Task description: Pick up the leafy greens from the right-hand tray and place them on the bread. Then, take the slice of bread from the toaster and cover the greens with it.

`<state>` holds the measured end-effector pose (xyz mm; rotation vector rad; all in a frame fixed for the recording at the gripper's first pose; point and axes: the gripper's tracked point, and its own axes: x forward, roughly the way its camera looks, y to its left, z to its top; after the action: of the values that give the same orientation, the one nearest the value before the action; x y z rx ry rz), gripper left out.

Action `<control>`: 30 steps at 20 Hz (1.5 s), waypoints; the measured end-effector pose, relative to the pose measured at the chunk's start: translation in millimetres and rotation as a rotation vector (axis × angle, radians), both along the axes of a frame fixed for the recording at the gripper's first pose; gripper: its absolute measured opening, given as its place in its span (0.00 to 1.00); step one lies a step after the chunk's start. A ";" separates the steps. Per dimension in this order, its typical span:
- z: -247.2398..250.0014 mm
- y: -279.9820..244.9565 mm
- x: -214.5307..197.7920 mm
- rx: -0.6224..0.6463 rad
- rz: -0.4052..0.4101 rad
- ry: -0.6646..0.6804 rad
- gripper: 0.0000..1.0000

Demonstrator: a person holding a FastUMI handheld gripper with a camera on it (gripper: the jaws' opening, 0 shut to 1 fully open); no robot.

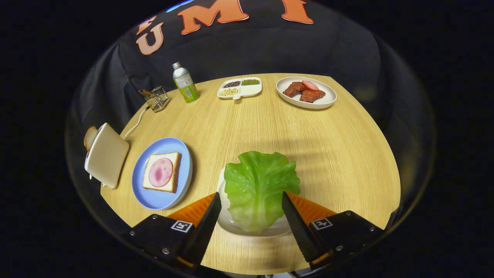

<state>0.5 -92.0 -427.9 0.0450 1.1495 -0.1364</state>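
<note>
The gripper (251, 199) hangs with its fingers spread apart on either side of the leafy greens (259, 187), which lie on their white tray (227, 224), stem end nearest, long axis pointing away

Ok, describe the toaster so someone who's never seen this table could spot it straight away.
Start at the round wooden table and find the blue plate holding bread topped with ham. The toaster stands beside that plate, at the table's edge. It is the cream box with a bread slice poking out.
</note>
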 end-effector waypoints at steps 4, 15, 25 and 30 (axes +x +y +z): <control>-18.6 -0.2 1.3 -0.003 -0.011 0.056 0.94; -38.8 -15.5 2.7 -0.077 -0.036 0.110 0.69; -27.1 -9.0 14.7 -0.004 -0.069 0.042 0.15; -2.6 6.5 24.0 0.021 -0.033 -0.010 0.15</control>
<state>24.5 -85.5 -430.5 0.0825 1.1403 -0.1531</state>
